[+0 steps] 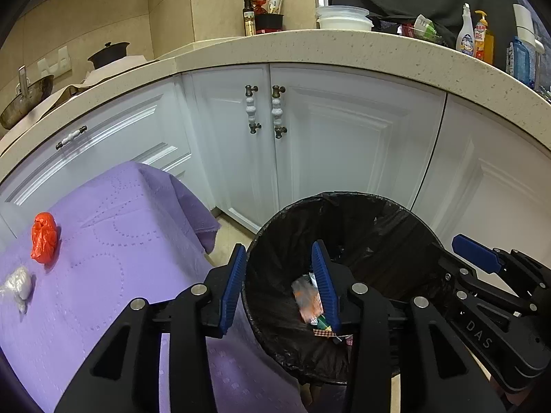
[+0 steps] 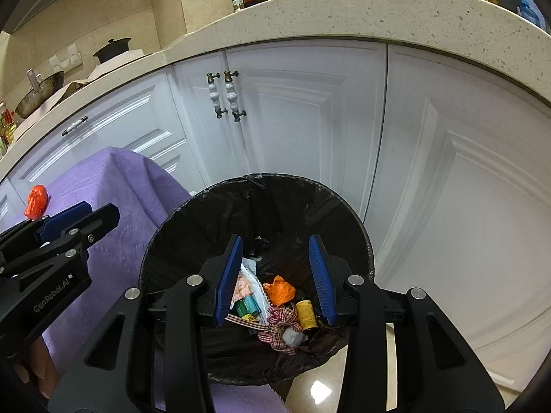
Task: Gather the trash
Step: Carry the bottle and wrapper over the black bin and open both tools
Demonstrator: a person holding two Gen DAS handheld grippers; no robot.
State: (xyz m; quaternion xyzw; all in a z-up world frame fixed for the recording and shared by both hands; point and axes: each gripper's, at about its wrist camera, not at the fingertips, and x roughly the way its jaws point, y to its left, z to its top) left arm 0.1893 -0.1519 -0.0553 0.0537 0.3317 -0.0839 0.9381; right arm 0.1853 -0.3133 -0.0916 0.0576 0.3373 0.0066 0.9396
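A black-lined trash bin (image 1: 406, 227) (image 2: 193, 220) stands on the floor beside a table with a purple cloth (image 1: 113, 251) (image 2: 137, 189). Wrappers, an orange scrap (image 2: 279, 290), a yellow tube (image 2: 306, 314) and a checked bow (image 2: 282, 316) lie inside it. My left gripper (image 1: 279, 258) is open and empty over the bin's left rim. My right gripper (image 2: 275, 246) is open and empty above the bin. A crumpled red bag (image 1: 44, 237) (image 2: 35, 201) and a whitish wad (image 1: 19, 282) lie on the cloth, left of the left gripper.
White cabinet doors (image 1: 344, 137) (image 2: 310, 120) with knob handles stand right behind the bin under a speckled counter (image 1: 344, 44). Bottles, bowls and pots sit on the counter. Beige floor tile (image 2: 320, 389) shows by the bin.
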